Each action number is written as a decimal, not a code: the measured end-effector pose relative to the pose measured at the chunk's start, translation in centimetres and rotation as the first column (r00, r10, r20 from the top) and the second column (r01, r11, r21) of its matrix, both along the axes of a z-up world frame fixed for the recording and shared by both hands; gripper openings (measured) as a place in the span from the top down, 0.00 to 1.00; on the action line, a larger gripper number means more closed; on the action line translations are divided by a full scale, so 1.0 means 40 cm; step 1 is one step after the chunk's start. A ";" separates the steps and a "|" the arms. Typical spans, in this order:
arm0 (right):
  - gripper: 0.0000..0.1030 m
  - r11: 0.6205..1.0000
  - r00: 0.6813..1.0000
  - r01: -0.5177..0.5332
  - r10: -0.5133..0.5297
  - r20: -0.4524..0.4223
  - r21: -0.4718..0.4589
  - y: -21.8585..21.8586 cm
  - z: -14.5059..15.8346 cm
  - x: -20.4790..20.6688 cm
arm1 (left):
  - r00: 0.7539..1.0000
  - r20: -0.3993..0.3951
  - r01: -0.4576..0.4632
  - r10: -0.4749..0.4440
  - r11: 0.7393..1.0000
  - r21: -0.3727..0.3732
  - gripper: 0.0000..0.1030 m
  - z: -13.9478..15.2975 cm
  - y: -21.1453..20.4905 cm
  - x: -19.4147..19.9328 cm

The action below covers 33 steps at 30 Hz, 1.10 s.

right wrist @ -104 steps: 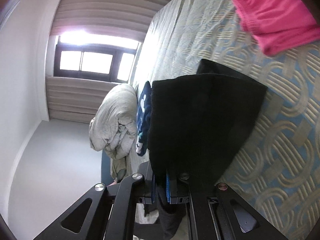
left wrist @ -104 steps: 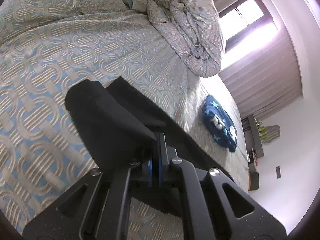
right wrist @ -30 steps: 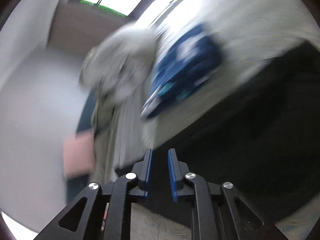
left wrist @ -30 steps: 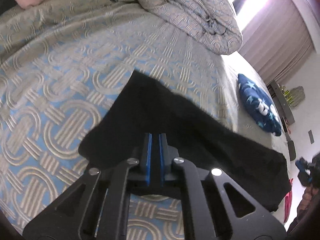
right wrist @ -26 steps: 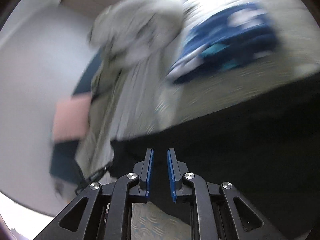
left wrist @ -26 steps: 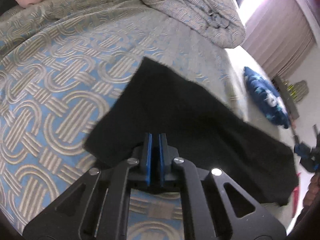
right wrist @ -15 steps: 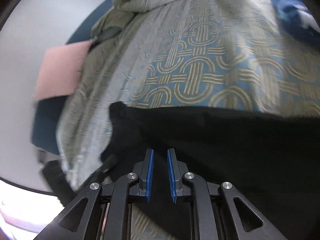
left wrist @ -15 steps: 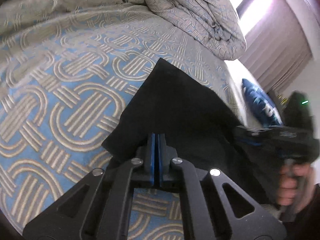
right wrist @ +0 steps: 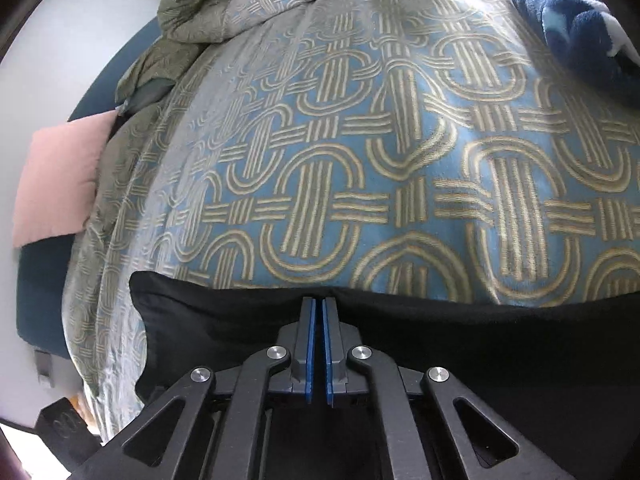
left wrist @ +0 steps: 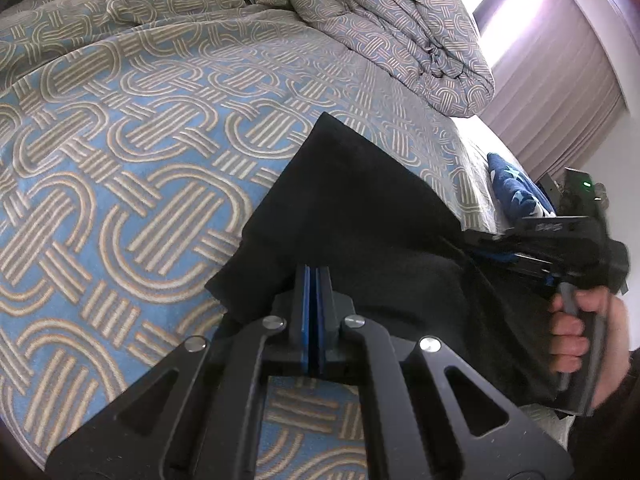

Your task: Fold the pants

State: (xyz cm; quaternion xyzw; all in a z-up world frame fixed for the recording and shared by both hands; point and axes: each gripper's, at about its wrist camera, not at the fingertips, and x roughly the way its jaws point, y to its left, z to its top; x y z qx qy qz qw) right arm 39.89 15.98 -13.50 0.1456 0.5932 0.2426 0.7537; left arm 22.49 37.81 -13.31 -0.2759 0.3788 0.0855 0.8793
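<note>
Black pants [left wrist: 360, 216] laid on patterned bedspread [left wrist: 120, 140], centre-lower frame. L gripper [left wrist: 314, 280] clamped on near edge. R gripper [right wrist: 318, 312] jaws just closing, nearly shut on far edge. Risk: thin bite slips, fold skews.

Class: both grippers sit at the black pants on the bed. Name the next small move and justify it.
Probably lift both edges together and carry them across to fold. The left gripper is shut on the black pants, the right gripper has just closed at their far edge, and they lie flat on the bedspread.
</note>
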 end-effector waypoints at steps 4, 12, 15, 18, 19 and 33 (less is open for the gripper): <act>0.85 0.993 0.997 0.065 -0.061 -0.043 0.099 -0.056 0.037 -0.027 | 1.000 -0.027 0.003 -0.001 0.997 0.071 0.95 0.006 -0.021 0.009; 0.74 0.987 0.994 0.107 -0.107 -0.003 0.117 -0.303 0.165 -0.103 | 0.999 -0.049 0.002 0.004 0.992 0.125 0.95 0.009 -0.032 0.013; 0.74 0.980 0.984 0.174 -0.177 0.018 0.098 -0.463 0.198 -0.126 | 0.997 -0.079 0.008 0.008 0.980 0.197 0.95 0.015 -0.057 0.023; 0.65 0.948 0.956 0.293 -0.294 -0.014 0.127 -0.655 0.197 -0.151 | 0.996 -0.089 0.011 0.008 0.977 0.214 0.95 0.017 -0.060 0.025; 0.62 0.935 0.946 0.324 -0.324 -0.026 0.143 -0.706 0.191 -0.159 | 0.996 -0.088 0.011 0.007 0.978 0.208 0.96 0.017 -0.061 0.026; 0.61 0.715 0.764 0.622 -0.643 -0.052 0.319 -1.311 0.179 -0.267 | 0.967 0.015 0.240 -0.253 0.932 0.272 0.64 0.268 -0.526 0.126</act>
